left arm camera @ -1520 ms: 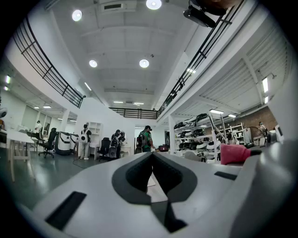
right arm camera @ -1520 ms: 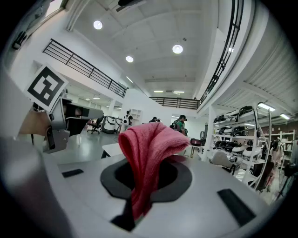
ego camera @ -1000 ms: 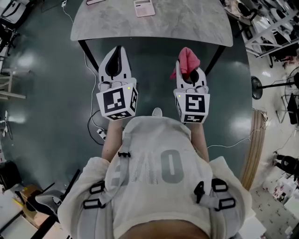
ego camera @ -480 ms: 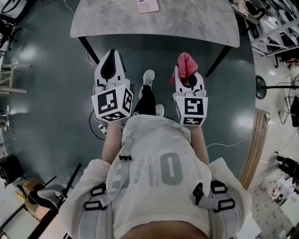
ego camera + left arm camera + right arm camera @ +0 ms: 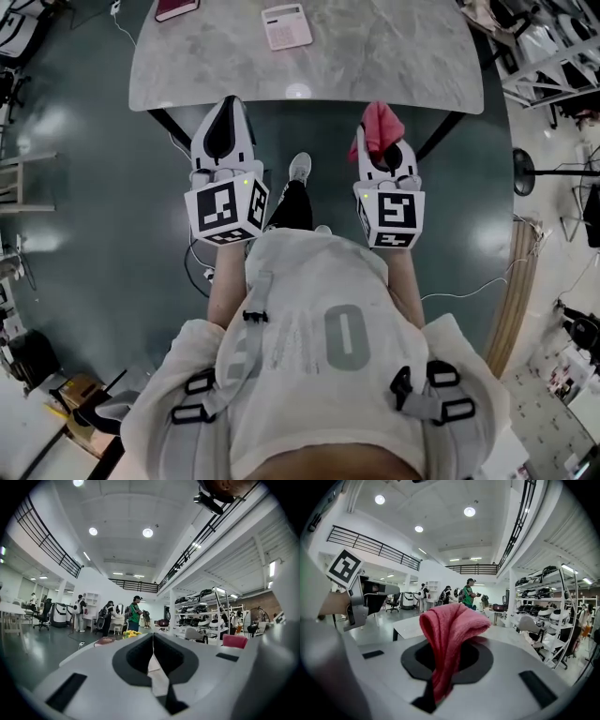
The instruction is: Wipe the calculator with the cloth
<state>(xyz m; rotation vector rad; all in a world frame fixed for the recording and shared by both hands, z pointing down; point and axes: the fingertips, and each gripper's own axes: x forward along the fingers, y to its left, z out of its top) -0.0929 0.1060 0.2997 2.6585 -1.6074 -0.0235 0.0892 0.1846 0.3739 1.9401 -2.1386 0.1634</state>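
Just short of the counter [image 5: 375,56], with the calculator [image 5: 287,25] toward its far side, we judge ourselves approaching, right gripper [image 5: 383,153] fingers [image 5: 384,677] pinching the cloth [image 5: 450,625], left gripper [image 5: 228,105] closed empty; next, reach across.

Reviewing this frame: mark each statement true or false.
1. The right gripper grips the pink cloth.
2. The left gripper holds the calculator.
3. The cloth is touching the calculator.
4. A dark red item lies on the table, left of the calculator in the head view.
1. True. The right gripper is shut on the cloth, which sticks out past its tip.
2. False. The left gripper is shut with nothing between its jaws; the calculator lies on the table.
3. False. The cloth is at the table's near edge, well apart from the calculator.
4. True. The dark red item lies near the table's far left corner.
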